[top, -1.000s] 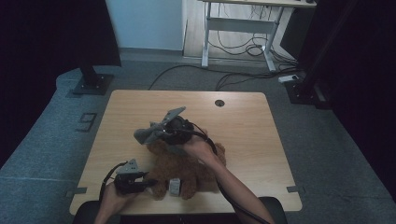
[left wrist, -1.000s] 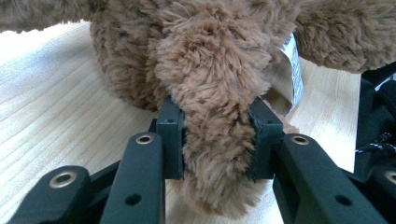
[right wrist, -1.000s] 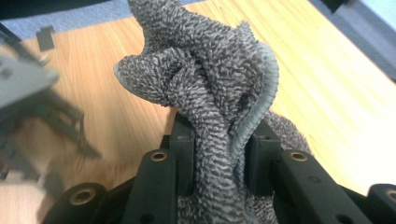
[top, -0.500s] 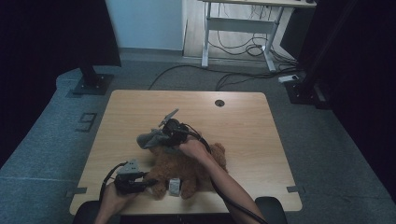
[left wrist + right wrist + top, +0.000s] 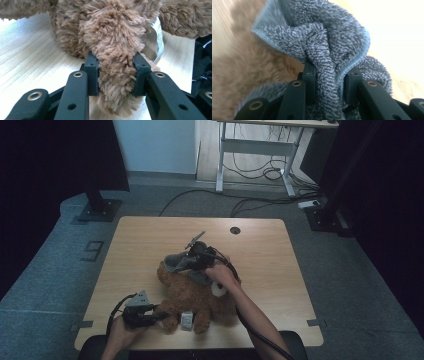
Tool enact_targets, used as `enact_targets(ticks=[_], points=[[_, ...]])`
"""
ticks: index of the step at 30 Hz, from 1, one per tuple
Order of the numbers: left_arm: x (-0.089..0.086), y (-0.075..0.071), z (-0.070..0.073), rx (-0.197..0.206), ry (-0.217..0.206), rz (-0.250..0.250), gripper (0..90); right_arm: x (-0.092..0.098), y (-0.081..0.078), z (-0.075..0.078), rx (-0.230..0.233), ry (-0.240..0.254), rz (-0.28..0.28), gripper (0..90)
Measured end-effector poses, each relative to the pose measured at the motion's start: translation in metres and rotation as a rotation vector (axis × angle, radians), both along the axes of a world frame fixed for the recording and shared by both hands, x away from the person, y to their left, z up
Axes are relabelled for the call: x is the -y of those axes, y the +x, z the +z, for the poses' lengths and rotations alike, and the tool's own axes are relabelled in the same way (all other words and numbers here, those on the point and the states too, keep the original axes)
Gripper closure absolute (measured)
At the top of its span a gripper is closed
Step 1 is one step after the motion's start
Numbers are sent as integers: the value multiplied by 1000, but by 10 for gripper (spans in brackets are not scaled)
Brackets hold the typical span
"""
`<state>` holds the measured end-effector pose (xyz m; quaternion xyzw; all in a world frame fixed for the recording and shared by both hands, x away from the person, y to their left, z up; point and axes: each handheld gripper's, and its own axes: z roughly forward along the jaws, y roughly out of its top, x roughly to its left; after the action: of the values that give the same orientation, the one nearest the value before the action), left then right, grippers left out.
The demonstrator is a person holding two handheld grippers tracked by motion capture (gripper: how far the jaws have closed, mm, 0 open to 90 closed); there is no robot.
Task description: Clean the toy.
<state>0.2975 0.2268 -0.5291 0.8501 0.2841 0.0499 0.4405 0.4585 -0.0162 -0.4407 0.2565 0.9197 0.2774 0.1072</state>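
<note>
A brown plush teddy bear [image 5: 200, 295] lies on the wooden table [image 5: 150, 245], with a white label [image 5: 186, 320] near its front. My left gripper [image 5: 162, 316] is shut on one furry limb of the bear [image 5: 117, 75]; both pads [image 5: 91, 75] press into the fur. My right gripper [image 5: 187, 262] holds a grey terry cloth [image 5: 177, 262] down on the bear's far end, near its head. In the right gripper view the bunched cloth [image 5: 327, 55] is pinched between the jaws, with brown fur [image 5: 249, 67] beneath it.
A round cable hole [image 5: 235, 230] sits near the table's far edge. Bare wood lies to the left and right of the bear. A desk frame [image 5: 260, 150] with loose cables stands on the floor behind, and a dark stand base [image 5: 97, 210] at the far left.
My right gripper has come down and toward the bear with the grey cloth, which now lies against the fur. The left gripper has stayed put on the limb.
</note>
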Motion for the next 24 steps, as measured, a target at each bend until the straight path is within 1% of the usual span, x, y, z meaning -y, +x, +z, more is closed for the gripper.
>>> enact_targets(ticks=[1,3,4,7,9,11,14,16,18,19,21,24], points=[[0,0,0,-1,2,1,645,2,0,7,6,22,-6,683],[0,0,0,2,4,0,645,3,-1,19,21,50,-1,683],[0,0,0,2,4,1,645,1,-1,27,35,70,5,683],[0,-1,0,3,3,-1,645,-8,-4,44,62,109,26,683],[0,-1,0,5,5,-2,645,-16,-5,51,63,127,43,683],[1,-1,0,8,6,-3,645,-27,-5,52,66,137,64,683],[1,-1,1,15,13,-4,645,-46,-4,44,55,126,80,683],[1,-1,1,24,23,-7,647,-59,-1,30,33,112,85,683],[1,-1,1,29,26,-8,647,-67,1,18,7,97,89,683],[2,-1,1,27,25,-8,647,-72,3,9,-9,85,93,684],[1,-1,1,27,27,-9,648,-76,6,-3,-28,67,94,684],[1,-1,1,27,29,-9,648,-77,10,-15,-42,35,80,684]])
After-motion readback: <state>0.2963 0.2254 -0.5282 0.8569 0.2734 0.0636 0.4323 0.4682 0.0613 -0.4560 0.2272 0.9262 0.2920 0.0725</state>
